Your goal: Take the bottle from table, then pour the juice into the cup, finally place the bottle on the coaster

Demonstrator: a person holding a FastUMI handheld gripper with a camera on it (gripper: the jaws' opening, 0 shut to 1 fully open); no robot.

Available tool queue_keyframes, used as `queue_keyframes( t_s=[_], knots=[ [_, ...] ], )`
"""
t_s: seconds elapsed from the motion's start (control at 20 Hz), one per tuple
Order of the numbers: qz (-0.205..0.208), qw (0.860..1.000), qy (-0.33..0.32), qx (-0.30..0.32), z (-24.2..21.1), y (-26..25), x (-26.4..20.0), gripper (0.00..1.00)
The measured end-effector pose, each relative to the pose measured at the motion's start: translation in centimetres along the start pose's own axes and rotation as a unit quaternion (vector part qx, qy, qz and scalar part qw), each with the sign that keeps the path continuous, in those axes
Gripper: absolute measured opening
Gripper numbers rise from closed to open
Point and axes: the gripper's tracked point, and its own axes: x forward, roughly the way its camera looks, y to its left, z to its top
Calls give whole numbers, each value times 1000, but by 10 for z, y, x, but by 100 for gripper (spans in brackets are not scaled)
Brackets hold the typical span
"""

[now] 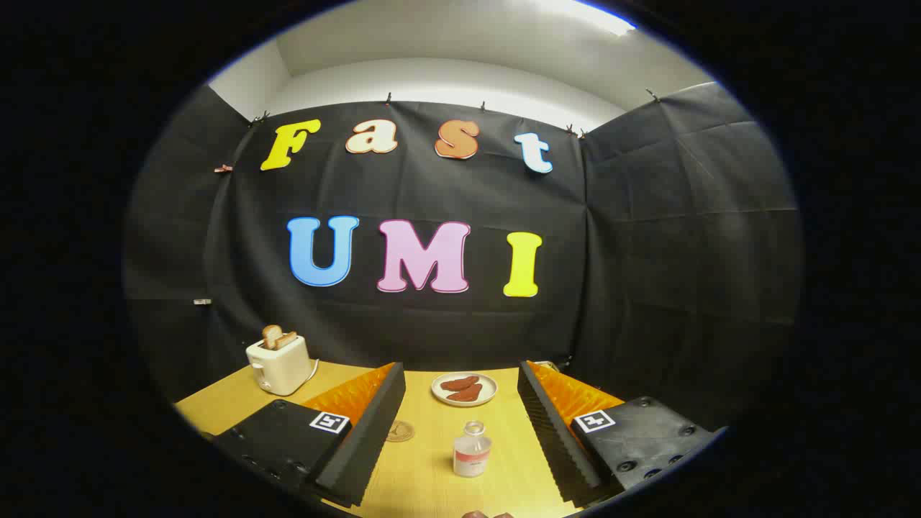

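From the gripper view I see one small clear glass bottle [472, 449] standing upright on the wooden table [424, 467], uncapped, with a narrow neck, a pale label band around its body and what looks like pinkish liquid low inside. It sits between the two fingers, nearer the right one, touching neither. My gripper [460, 403] is spread wide open and grips nothing. One round coaster [399, 431] lies flat just beside the left finger's inner edge, left of the bottle and slightly farther out. Beyond the fingertips I count one white plate [464, 388] carrying reddish-brown pieces of food. Off beyond the left finger stands one cream toaster [279, 365] with two slices of toast poking out of its top.
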Motion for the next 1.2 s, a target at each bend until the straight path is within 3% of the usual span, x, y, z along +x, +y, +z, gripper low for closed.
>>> queue_keyframes(
  t_s=[0.9, 1.2],
  knots=[
    [47, 999, -10, 5, -2, -12, 18, 97],
    [59, 998, 3, 8, -27, -16, 29, 97]
  ],
)
